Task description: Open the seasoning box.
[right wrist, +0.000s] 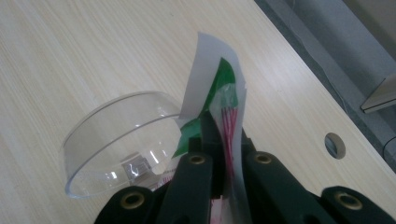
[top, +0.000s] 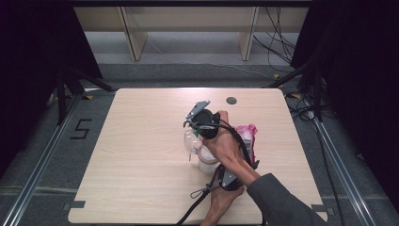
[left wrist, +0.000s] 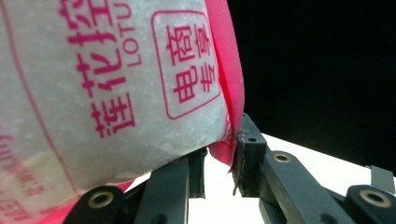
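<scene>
Both tongs are pinching something. Right gripper (right wrist: 219, 135) has its jaws pressed together on a white, green and red sachet (right wrist: 219, 88), held upright just over a clear plastic cup (right wrist: 116, 140). Left gripper (left wrist: 219, 163) clamps the pink edge of a salt-like bag (left wrist: 116, 79). On the desk (top: 141, 155), everything sits right of centre, the cup (top: 190, 140) beside a white roll (top: 207, 160), the pink bag (top: 248, 134) toward the right edge.
</scene>
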`<state>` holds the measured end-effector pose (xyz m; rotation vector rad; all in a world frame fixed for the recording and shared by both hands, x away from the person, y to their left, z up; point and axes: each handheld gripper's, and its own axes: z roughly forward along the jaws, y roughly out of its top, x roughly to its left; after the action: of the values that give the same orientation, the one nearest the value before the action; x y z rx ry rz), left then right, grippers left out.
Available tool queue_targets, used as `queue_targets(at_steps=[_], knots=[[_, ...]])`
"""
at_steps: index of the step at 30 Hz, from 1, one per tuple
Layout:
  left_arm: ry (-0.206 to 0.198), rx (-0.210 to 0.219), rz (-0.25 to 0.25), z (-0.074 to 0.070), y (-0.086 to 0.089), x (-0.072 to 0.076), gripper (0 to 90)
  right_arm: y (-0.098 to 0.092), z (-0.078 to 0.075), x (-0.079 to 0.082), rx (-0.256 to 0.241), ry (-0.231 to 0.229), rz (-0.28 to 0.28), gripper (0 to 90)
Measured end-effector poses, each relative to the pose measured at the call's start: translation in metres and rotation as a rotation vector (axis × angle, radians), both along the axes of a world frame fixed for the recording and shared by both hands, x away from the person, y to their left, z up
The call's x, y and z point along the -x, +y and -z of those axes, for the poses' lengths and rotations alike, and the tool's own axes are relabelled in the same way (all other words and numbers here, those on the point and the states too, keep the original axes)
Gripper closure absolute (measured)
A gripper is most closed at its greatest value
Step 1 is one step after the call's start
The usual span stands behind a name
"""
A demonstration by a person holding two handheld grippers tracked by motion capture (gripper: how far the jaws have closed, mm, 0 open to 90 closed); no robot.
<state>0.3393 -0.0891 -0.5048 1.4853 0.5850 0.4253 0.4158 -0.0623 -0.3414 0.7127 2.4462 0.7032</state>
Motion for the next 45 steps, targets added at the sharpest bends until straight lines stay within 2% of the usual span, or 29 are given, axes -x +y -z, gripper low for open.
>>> queue_targets(at_steps=[1, 3, 8, 9, 10, 11, 12, 21, 25, 27, 28, 29, 31, 34, 37, 45], knots=[[0.000, 0.001, -0.001, 0.0001, -0.0002, -0.0002, 76.6, -0.0003, -0.0006, -0.0007, 0.013, 0.001, -0.015, 90.0], [-0.001, -0.003, 0.002, -0.0002, 0.0009, -0.0011, 76.7, -0.0008, -0.0015, -0.0006, 0.000, 0.001, -0.010, 90.0], [0.001, 0.003, -0.001, 0.0001, 0.0001, -0.0016, 76.7, -0.0013, -0.0017, -0.0009, 0.004, -0.004, -0.013, 90.0], [0.003, 0.007, 0.034, 0.0003, -0.0005, -0.0027, 76.7, -0.0020, -0.0024, -0.0013, -0.001, -0.002, -0.010, 90.0], [0.000, 0.002, 0.033, 0.0003, -0.0002, -0.0030, 76.7, -0.0023, -0.0027, -0.0015, -0.004, -0.001, -0.009, 90.0], [0.005, 0.004, 0.002, 0.0005, -0.0003, -0.0021, 76.7, -0.0018, -0.0019, -0.0017, 0.000, -0.003, -0.006, 90.0], [0.006, 0.003, -0.009, 0.0005, -0.0001, -0.0016, 76.7, -0.0013, -0.0011, -0.0020, 0.007, -0.003, -0.006, 90.0], [0.011, 0.004, 0.000, -0.0001, 0.0011, -0.0023, 76.7, 0.0002, -0.0006, -0.0027, 0.005, -0.005, -0.006, 90.0], [0.009, -0.005, 0.007, 0.0001, 0.0018, -0.0025, 76.7, 0.0012, 0.0009, -0.0027, 0.020, -0.003, -0.010, 90.0], [0.013, 0.006, 0.005, -0.0002, 0.0018, -0.0029, 76.8, 0.0013, 0.0008, -0.0025, 0.003, -0.001, 0.005, 90.0], [0.011, -0.006, 0.009, -0.0001, 0.0027, -0.0029, 76.8, 0.0015, 0.0009, -0.0022, 0.000, 0.000, 0.010, 90.0], [0.008, -0.001, 0.055, 0.0003, 0.0016, -0.0041, 76.8, 0.0011, 0.0008, -0.0031, 0.011, -0.002, -0.005, 90.0], [0.008, -0.005, 0.052, 0.0007, 0.0017, -0.0038, 76.7, 0.0026, 0.0033, -0.0025, 0.024, 0.005, 0.000, 90.0], [0.013, -0.013, -0.010, 0.0009, 0.0039, -0.0025, 76.8, 0.0009, 0.0011, -0.0027, 0.000, -0.005, -0.003, 90.0], [0.013, 0.008, 0.009, 0.0012, 0.0009, -0.0028, 76.8, 0.0008, 0.0016, -0.0023, 0.002, 0.004, 0.005, 90.0], [0.014, 0.008, 0.005, 0.0014, 0.0008, -0.0019, 76.8, -0.0015, 0.0007, -0.0031, 0.002, 0.001, -0.002, 90.0]])
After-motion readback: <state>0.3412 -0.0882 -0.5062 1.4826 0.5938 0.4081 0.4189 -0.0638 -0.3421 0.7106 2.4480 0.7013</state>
